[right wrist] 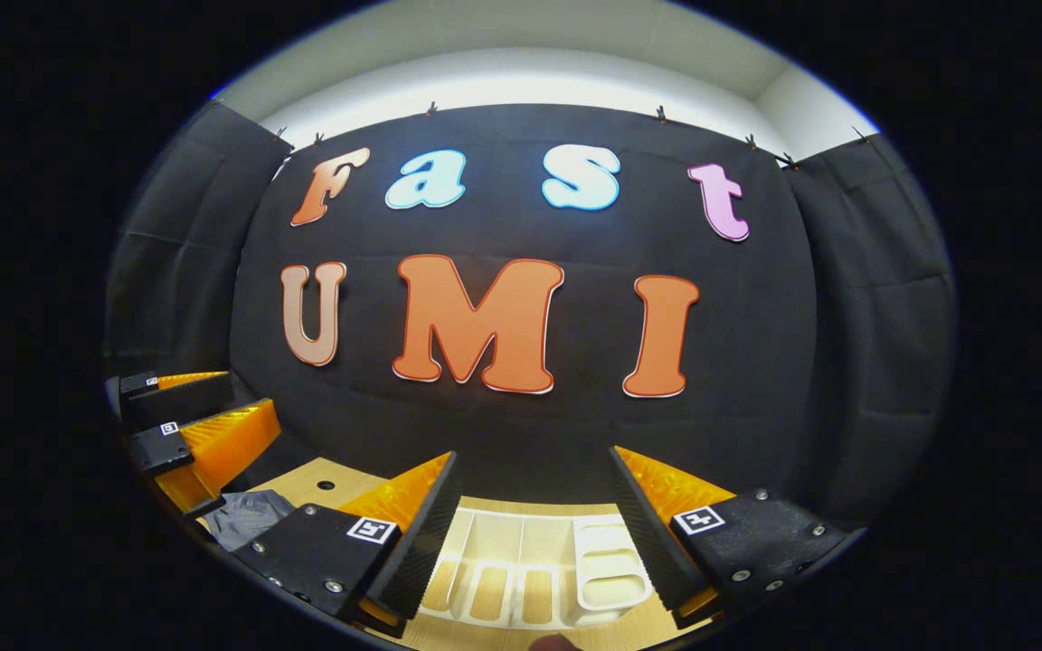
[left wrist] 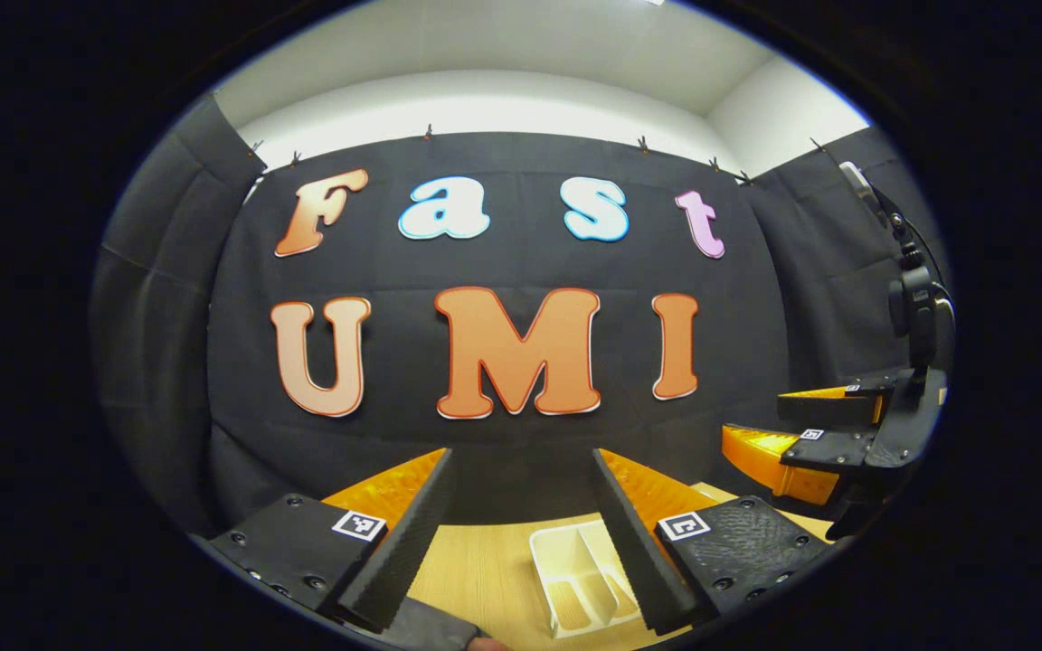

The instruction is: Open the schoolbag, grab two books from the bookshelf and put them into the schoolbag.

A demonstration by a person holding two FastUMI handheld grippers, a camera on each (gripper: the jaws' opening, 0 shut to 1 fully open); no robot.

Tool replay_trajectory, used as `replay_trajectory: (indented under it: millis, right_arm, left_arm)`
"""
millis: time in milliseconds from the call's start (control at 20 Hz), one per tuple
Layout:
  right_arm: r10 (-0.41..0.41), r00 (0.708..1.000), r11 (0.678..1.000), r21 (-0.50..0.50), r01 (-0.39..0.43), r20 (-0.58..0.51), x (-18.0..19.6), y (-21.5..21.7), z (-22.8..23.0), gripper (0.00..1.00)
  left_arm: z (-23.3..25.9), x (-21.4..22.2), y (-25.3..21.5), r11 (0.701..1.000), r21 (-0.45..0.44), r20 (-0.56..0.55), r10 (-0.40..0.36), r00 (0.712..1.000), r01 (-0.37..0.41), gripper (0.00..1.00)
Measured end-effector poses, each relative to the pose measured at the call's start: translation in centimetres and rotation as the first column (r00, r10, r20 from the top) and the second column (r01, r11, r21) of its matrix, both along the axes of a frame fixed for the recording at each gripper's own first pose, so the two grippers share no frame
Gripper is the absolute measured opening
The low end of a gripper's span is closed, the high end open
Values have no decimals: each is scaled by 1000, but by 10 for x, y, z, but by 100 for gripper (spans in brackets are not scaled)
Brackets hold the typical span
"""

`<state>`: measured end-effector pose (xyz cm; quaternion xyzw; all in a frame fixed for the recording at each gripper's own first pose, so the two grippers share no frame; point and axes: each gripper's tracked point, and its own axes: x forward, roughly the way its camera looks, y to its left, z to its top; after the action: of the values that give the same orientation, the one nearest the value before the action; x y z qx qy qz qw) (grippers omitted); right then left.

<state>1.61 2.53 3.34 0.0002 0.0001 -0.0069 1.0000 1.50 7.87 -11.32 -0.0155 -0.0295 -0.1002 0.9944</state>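
Note:
A white rack [left wrist: 575,579] with upright dividers stands on the wooden table [left wrist: 485,570], just beyond my left gripper [left wrist: 521,452], which is open with nothing between its fingers. In the right gripper view the same rack [right wrist: 530,561] lies below my right gripper [right wrist: 533,452], also open and holding nothing; the slots I can see hold no books. A patch of dark grey fabric [right wrist: 245,515], possibly the schoolbag, lies at the left on the table and also shows as the fabric [left wrist: 431,628] at the bottom of the left gripper view. Each gripper shows in the other's view: right gripper [left wrist: 752,420], left gripper [right wrist: 250,393].
The black cloth wall [left wrist: 521,434] rises close behind the table. A small round hole [right wrist: 326,485] marks the wooden table [right wrist: 340,475] near the grey fabric. A black mount with a cable [left wrist: 914,307] rises above the right gripper.

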Motion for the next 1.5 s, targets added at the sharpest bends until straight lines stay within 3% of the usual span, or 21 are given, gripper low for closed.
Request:
replay_trajectory:
  millis: [200,250,350,800,1500]
  right_arm:
    - [33,999,999,-17,-33,16,-8,1,-2,95]
    - [37,999,999,-17,-37,14,-10,1,-4,100]
    - [40,999,999,-8,-40,16,-17,-2,-6,95]
    - [35,999,999,24,-34,-17,-44,-1,-30,95]
    - [4,1000,1000,24,-3,-13,-66,-7,-32,95]
  left_arm:
    - [9,-7,-1,999,-26,28,36,999,-35,94]
    - [11,-9,0,998,-27,29,51,998,-50,94]
    - [10,-14,-1,997,-29,40,77,996,-76,94]
    - [16,-14,-19,995,-35,24,96,995,-95,94]
    - [18,-11,-24,998,-50,51,39,998,-36,94]
